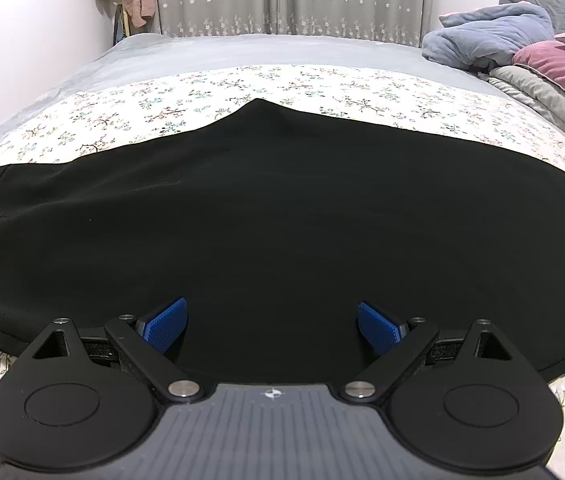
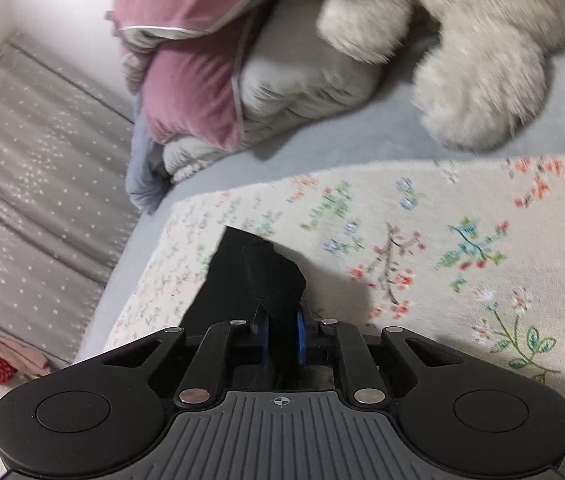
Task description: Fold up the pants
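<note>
Nearest me, my right hand-held gripper [image 2: 282, 334] pinches a corner of the black pants [image 2: 260, 276], lifted off the floral sheet [image 2: 442, 240]. My left hand-held gripper [image 1: 272, 326] hovers spread over the pants [image 1: 242, 220], which lie flat across the bed [image 1: 222, 50]. Before folding, I judge the left should clamp the near edge, so both ends lift level. Pillows [image 2: 194, 100] lie beyond.

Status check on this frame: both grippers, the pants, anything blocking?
Left gripper open, low over the black pants spread on the floral sheet. Right gripper shut on a pants corner. Fold path unobstructed; plush toy beyond the sheet.
</note>
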Motion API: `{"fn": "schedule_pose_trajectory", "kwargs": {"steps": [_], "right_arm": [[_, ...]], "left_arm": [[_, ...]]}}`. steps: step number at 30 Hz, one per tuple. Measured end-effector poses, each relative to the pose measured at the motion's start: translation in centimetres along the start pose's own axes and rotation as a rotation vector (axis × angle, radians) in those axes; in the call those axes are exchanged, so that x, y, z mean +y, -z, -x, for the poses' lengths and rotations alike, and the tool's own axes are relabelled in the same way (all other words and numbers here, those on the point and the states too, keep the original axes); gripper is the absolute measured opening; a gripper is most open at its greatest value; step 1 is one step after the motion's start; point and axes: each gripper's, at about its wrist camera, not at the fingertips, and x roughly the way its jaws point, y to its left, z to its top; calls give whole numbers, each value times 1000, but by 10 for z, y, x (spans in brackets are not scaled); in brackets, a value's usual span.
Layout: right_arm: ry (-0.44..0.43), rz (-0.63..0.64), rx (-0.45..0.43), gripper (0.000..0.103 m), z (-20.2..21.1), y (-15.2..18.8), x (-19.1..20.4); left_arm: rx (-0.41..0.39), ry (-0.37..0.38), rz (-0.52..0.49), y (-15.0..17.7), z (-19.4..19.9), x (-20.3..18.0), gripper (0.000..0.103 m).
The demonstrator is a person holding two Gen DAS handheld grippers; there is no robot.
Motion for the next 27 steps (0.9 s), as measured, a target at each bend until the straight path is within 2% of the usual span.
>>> {"fn": "schedule_pose_trajectory", "kwargs": {"steps": [9, 13, 17, 19, 21, 25, 27], "right_arm": [[31, 37, -20, 12, 3, -3, 3], [22, 240, -91, 12, 12, 8, 34], [-3, 440, -144, 12, 19, 27, 66], [-18, 554, -158, 12, 19, 40, 81], [-41, 703, -176, 12, 20, 61, 99], [-130, 1071, -175, 12, 25, 128, 133], [-182, 1274, -140, 12, 26, 170, 142]], "left_arm": [[0, -4, -6, -1, -3, -5, 97], [0, 6, 12, -7, -1, -7, 97], [-43, 54, 13, -17, 11, -15, 97], [-49, 114, 18, -21, 17, -21, 97], [-39, 213, 66, -24, 19, -25, 97], [3, 410, 209, -27, 12, -32, 98], [22, 480, 248, -25, 7, -41, 98]]}}
